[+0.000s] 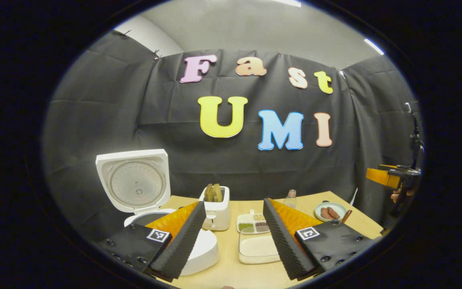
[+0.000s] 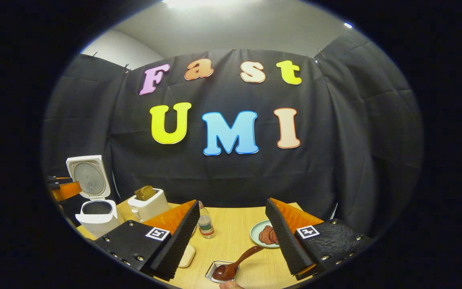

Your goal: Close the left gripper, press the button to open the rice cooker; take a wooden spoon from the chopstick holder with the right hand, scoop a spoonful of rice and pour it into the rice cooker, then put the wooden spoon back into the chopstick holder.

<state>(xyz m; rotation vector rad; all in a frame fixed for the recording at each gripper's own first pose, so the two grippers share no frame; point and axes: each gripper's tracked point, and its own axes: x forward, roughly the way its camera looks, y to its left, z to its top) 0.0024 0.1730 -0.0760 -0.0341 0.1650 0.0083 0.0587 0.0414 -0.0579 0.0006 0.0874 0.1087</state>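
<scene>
The white rice cooker (image 1: 201, 251) stands with its lid (image 1: 134, 182) swung up, low on the left and partly behind my left finger. My left gripper (image 1: 233, 241) is open, with nothing between its fingers. In the right gripper view the cooker (image 2: 94, 214) sits far left with its dark pot showing. A wooden spoon (image 2: 237, 261) lies with its bowl in a small clear holder (image 2: 214, 274) and its handle leaning up to the right. It sits below and between the fingers of my open right gripper (image 2: 233, 241), untouched. The right gripper (image 1: 379, 176) hangs in the air at the far right, with a hand behind it.
A white toaster (image 1: 215, 212) with bread stands beside the cooker. In front of it are a divided tray of grains (image 1: 253, 222) and a white rectangular dish (image 1: 257, 249). A small bottle (image 2: 205, 222) and a plate of meat (image 2: 265, 235) stand farther right on the wooden table (image 2: 235, 218).
</scene>
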